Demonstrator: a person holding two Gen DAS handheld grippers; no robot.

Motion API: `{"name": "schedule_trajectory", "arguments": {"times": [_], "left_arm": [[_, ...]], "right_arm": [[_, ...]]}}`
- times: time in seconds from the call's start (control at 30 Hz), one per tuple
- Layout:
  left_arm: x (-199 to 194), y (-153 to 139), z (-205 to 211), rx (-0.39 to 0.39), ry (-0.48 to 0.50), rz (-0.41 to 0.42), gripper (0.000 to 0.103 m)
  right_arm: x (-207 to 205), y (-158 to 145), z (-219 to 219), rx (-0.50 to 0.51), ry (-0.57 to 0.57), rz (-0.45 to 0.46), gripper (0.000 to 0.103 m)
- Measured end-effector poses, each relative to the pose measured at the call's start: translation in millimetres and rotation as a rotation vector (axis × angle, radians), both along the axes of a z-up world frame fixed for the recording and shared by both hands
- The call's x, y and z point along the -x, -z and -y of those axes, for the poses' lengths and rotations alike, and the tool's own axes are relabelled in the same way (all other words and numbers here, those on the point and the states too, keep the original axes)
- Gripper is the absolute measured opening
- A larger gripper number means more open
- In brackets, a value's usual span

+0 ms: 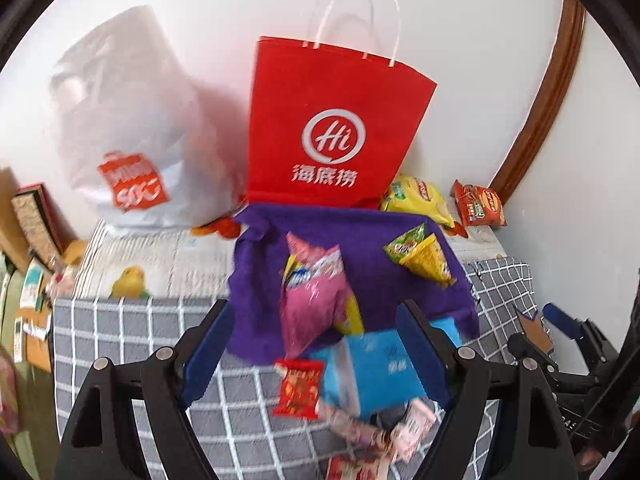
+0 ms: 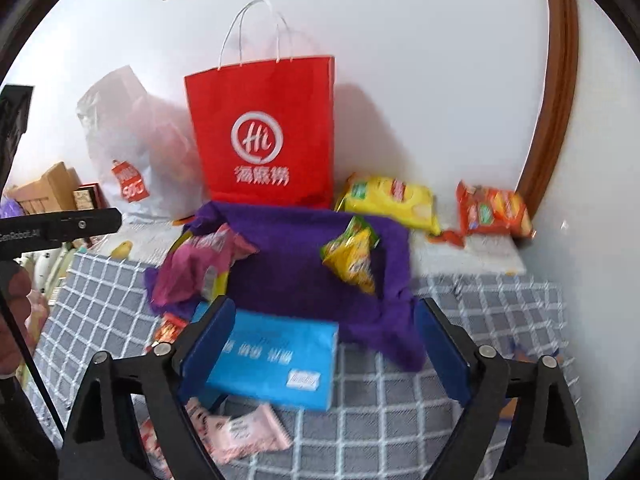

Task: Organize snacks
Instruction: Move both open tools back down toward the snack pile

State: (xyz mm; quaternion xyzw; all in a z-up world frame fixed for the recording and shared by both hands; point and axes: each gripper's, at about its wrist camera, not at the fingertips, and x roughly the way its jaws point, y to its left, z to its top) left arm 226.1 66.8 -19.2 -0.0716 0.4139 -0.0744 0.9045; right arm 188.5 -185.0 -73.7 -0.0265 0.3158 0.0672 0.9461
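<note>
Mostly I expect light, crinkly goods. Largest is the tall red paper carrier bag with white twine handles [image 1: 340,120], upright against the wall at twelve o'clock: stiff-sided but easy to tip, so I judge anything should be lowered in from above. Before it lies the rumpled purple fleece cloth [image 1: 360,240], soft and likely to drag along if a finger catches it. At its near edge sits the blue rectangular tissue box [image 2: 276,356], rigid, best pinched across its short sides, and in the way of the sachets at six o'clock. On the cloth lies the pink puffed snack packet [image 1: 312,300], slippery film around air and brittle contents; I would take it by a crimped end seam. At two o'clock on the cloth sit the small yellow-and-green foil pouches [image 1: 420,256]. The little red sachet [image 1: 298,388] and pale pink wrapped sweets [image 2: 248,432] are flat, hard to nip off the grey checked bedcover [image 2: 400,400].

My left gripper [image 1: 316,352] and right gripper [image 2: 324,352] both hang spread and empty. The white plastic bag [image 1: 132,128] slumps at ten o'clock.
</note>
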Motion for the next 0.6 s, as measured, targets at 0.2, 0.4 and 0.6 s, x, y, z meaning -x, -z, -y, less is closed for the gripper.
{"name": "schedule_trajectory", "arguments": {"times": [0.2, 0.4, 0.6], "left_arm": [[35.7, 23.1, -12.5, 0.0, -0.031, -0.035, 0.081], [57.9, 47.8, -24.3, 0.003, -0.046, -0.072, 0.081], [68.5, 63.1, -35.7, 0.009, -0.04, -0.092, 0.081]], "right_arm": [[23.0, 33.8, -7.2, -0.065, -0.066, -0.085, 0.073], [35.9, 83.2, -30.8, -0.038, -0.135, -0.17, 0.075], [32.6, 121.4, -45.5, -0.023, -0.179, -0.238, 0.079]]}}
